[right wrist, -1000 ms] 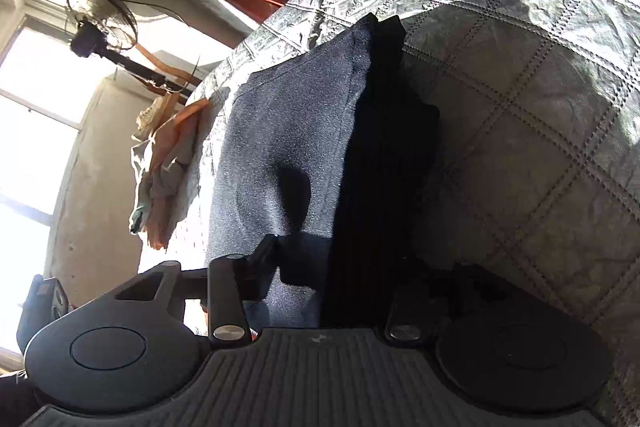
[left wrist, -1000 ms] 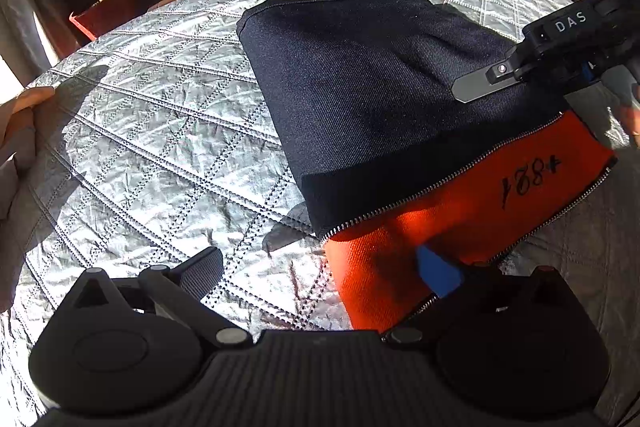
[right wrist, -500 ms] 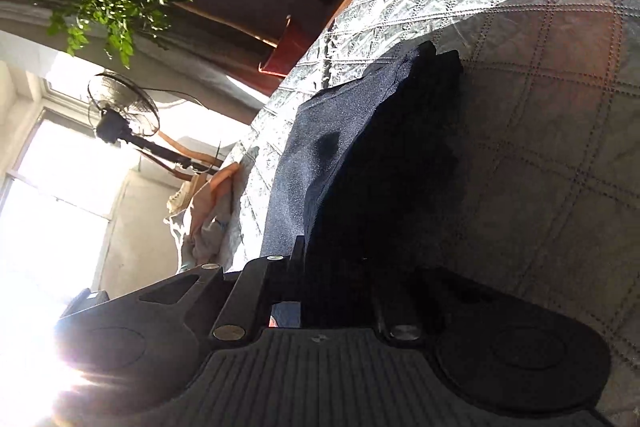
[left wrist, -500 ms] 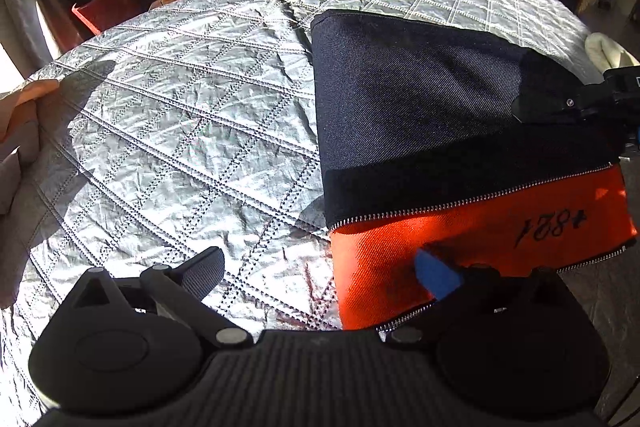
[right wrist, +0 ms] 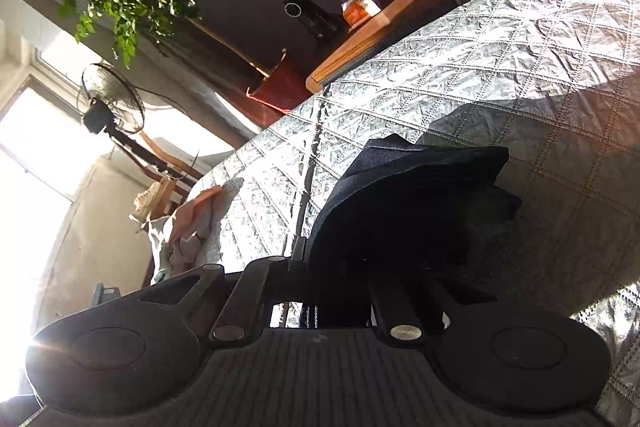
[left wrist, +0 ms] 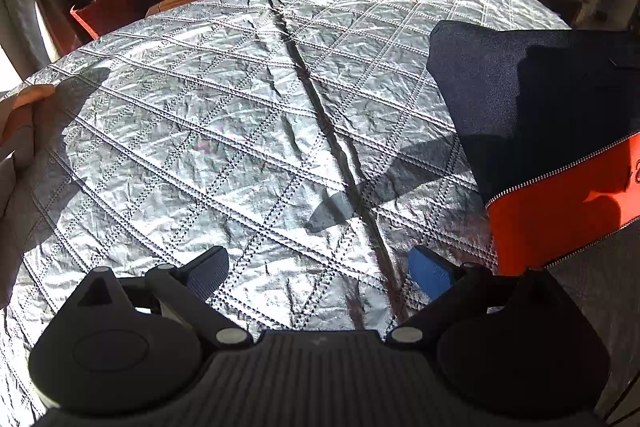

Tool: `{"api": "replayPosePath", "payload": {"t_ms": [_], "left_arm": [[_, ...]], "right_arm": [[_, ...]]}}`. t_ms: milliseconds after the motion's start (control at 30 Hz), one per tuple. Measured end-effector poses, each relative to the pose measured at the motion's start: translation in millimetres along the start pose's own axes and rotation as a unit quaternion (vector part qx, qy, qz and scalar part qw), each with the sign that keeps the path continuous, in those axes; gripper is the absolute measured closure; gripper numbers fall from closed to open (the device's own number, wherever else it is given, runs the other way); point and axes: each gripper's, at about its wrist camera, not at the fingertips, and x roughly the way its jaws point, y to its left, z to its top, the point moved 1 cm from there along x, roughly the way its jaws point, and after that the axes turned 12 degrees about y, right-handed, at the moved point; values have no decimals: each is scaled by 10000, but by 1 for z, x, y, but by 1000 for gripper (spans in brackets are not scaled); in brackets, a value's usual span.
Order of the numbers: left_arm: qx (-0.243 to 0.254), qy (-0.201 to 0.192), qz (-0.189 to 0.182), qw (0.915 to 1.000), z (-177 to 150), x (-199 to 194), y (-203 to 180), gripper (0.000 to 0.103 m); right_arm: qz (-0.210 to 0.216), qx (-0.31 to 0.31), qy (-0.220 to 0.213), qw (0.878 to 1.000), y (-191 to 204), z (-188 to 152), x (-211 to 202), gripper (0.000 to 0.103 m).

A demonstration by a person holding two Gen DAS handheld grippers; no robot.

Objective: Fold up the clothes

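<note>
Your right gripper [right wrist: 340,283] is clamping its fingers on the dark navy garment [right wrist: 404,211], which is hanging bunched from them above the quilted silver cover [right wrist: 500,39]. Your left gripper [left wrist: 318,269] is closing from wide — nothing between its fingers, only the cover beneath. The garment, orange lining [left wrist: 560,203] showing, is sitting toward the cover's right edge — a pale clothes heap [right wrist: 188,227] is lying at the cover's far left.
</note>
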Motion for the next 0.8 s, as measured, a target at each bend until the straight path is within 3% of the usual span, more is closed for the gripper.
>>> {"api": "replayPosePath", "payload": {"t_ms": [367, 567, 633, 700, 800], "left_arm": [[190, 52, 46, 9998, 4, 10, -17, 7], [404, 155, 146, 9990, 3, 19, -25, 7], [449, 190, 196, 9986, 2, 22, -24, 7], [456, 213, 215, 9985, 2, 23, -21, 7], [455, 221, 220, 9985, 1, 24, -15, 6]], "right_arm": [[-993, -424, -376, 9934, -26, 70, -124, 93], [-1667, -198, -149, 9857, -74, 97, -161, 93], [-2080, -55, 50, 9781, -95, 100, -161, 93], [-2697, 28, 303, 9625, -116, 101, -156, 93], [-3160, 113, 375, 9480, -137, 102, -152, 93]]}}
